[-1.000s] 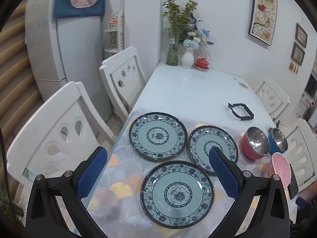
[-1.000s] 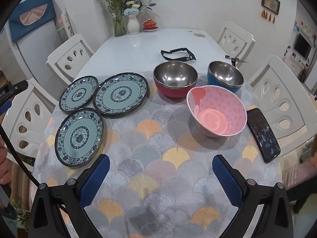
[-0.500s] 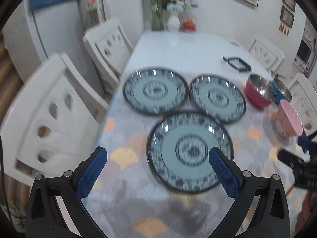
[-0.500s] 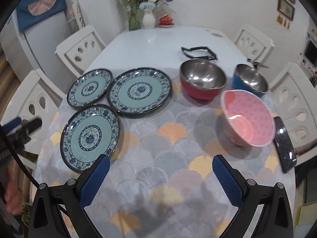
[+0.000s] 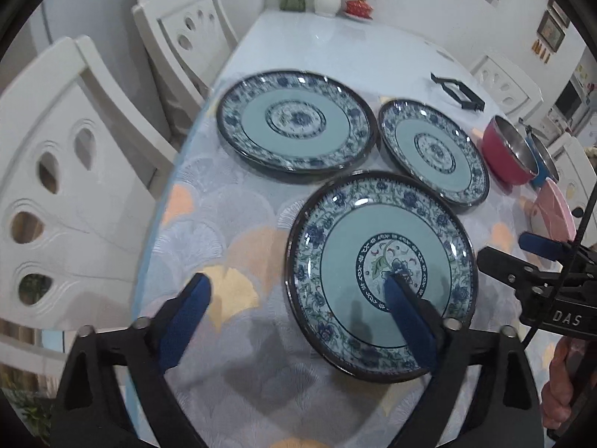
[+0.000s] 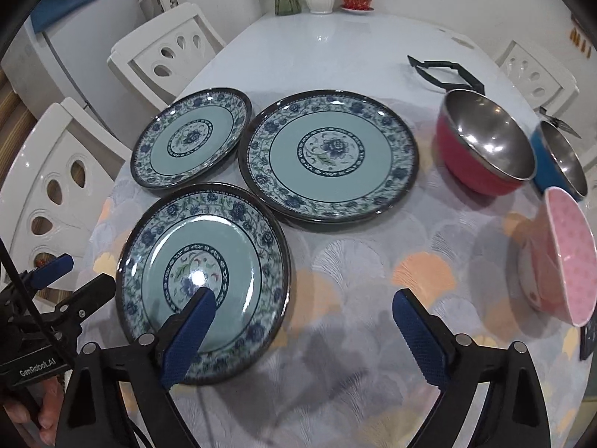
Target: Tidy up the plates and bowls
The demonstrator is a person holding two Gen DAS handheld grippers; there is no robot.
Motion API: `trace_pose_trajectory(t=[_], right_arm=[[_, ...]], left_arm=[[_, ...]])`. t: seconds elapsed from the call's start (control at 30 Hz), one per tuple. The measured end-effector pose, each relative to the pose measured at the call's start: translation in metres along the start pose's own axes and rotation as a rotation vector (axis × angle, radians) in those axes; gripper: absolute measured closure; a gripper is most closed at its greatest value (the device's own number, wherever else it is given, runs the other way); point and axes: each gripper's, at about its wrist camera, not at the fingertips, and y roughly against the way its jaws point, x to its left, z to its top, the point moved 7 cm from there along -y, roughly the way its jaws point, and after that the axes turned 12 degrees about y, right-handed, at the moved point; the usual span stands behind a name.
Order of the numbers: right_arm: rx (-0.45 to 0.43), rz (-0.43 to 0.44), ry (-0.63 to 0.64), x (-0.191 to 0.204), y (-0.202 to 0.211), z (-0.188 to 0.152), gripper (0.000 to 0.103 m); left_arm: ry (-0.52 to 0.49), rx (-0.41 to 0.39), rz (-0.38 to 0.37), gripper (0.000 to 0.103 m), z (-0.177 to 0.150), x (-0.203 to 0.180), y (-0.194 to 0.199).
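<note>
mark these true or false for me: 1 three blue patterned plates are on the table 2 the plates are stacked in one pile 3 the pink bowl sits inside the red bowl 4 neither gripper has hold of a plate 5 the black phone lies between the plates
1. True: the nearest plate, the large plate and the far small plate lie on the patterned tablecloth.
2. False: they lie side by side, none stacked.
3. False: the pink bowl stands alone, apart from the red bowl and the blue bowl.
4. True: the left gripper and right gripper are closing, each straddling the nearest plate's rim, pads not pressing.
5. False: the phone lies at the right edge, beyond the pink bowl.
</note>
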Motion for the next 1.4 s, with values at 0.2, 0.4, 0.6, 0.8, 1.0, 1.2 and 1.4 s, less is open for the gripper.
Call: trace_pose_trajectory(t=[0.2, 0.4, 0.6, 0.8, 1.0, 1.2, 1.4], right_arm=[[0.044, 0.009, 0.009, 0.004, -0.023, 0.004, 0.025], [0.06, 0.033, -0.001, 0.004, -0.039, 0.005, 0.045], [0.049, 0.086, -0.013, 0.008, -0.045, 0.004, 0.058], [0.039, 0.078, 0.037, 0.024, -0.044, 0.008, 0.067], [0.007, 0.064, 0.059, 0.031, -0.013, 0.004, 0.067], [-0.066, 0.07, 0.083, 0.05, 0.036, -0.003, 0.066], [-0.099, 0.079, 0.087, 0.062, 0.068, -0.021, 0.066]], left_arm=[[0.024, 0.07, -0.036, 0.035, -0.003, 0.005, -0.026], [0.019, 0.085, -0.085, 0.042, -0.003, 0.005, -0.035], [-0.011, 0.088, -0.114, 0.071, 0.0, -0.003, -0.038], [0.013, 0.089, -0.133, 0.073, 0.0, -0.004, -0.034], [0.018, 0.027, -0.135, 0.073, -0.001, 0.001, 0.005], [0.041, -0.04, -0.118, 0.073, -0.001, 0.007, 0.049], [0.035, -0.066, -0.091, 0.073, -0.025, 0.003, 0.078]])
